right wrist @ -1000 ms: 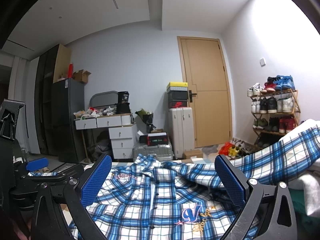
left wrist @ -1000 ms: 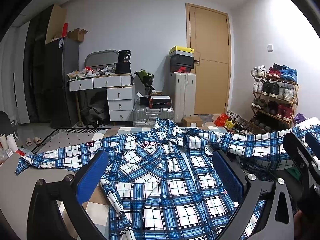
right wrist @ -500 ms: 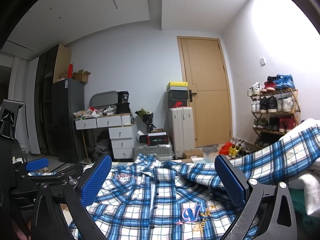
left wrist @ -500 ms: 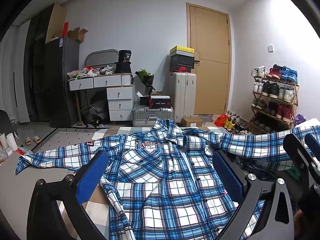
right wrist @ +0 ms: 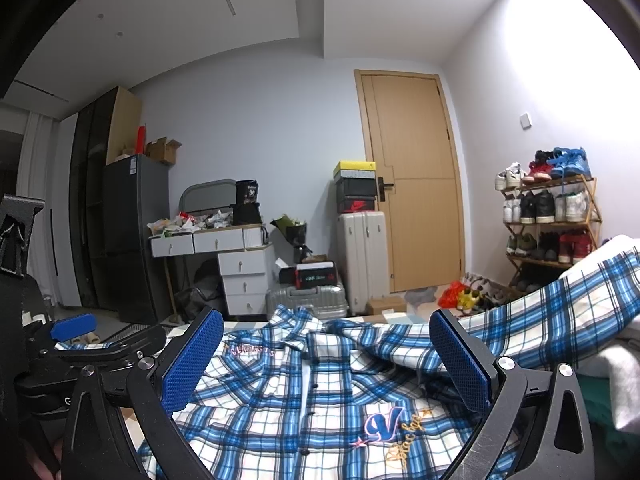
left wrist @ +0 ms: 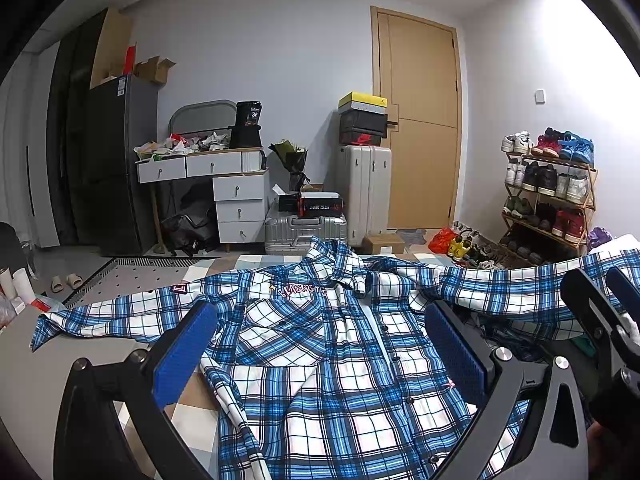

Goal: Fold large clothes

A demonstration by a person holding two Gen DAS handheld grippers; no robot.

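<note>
Blue-checked shirt (left wrist: pixel 320 360) is lying spread front-up, collar pointing away, sleeves reaching toward both side edges. Left gripper (left wrist: pixel 320 356) and right gripper (right wrist: pixel 326 364) are hovering above it, jaws spread, gripping nothing.

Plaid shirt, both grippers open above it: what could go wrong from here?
1. The plaid shirt is rumpled at the collar, so a fold now may lock in creases.
2. The right sleeve drapes over a pile and could drag.
3. The left gripper and right gripper sit close together and may collide.
</note>
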